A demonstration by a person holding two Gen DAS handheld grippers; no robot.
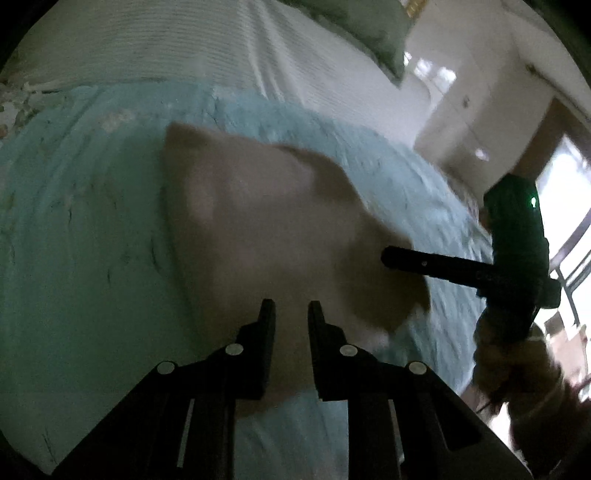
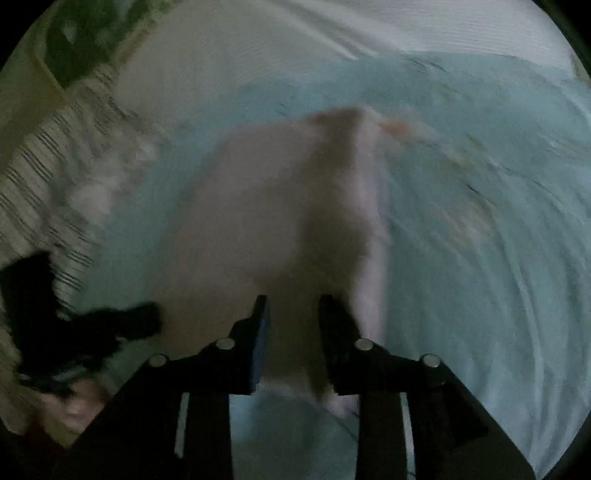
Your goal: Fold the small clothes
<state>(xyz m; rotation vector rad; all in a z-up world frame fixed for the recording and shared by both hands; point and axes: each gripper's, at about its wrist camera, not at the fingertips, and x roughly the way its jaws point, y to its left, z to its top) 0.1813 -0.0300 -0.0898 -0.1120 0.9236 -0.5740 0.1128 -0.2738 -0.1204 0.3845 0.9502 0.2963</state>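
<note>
From the left wrist camera we see our left gripper (image 1: 291, 308) with its fingers (image 1: 266, 325) set a little apart, a gap showing between them, and pale pink cloth (image 1: 258, 221) filling that gap. The picture is blurred, so we cannot tell whether the fingers grip the cloth or merely sit over it. The cloth is a small garment lying on a light blue blanket (image 1: 81, 229), with one side raised in a soft peak. Beyond the blanket lies a white ribbed bedspread (image 1: 147, 44) and a greyish pillow (image 1: 373, 33). At the right, our right gripper (image 1: 386, 257) reaches in sideways, its dark finger tip touching the cloth's right edge; a small green light glows on its body.

From the right wrist camera we see our right gripper (image 2: 293, 306) with its fingers (image 2: 334, 321) apart and the same cloth (image 2: 280, 206) between them, a fold of it running up from the right finger. Here too the blur hides whether the cloth is pinched. The blanket (image 2: 480, 240) spreads around it. At the lower left, the left gripper (image 2: 144, 319) shows as a dark smear at the cloth's edge, beside a striped fabric (image 2: 40, 177).
</note>
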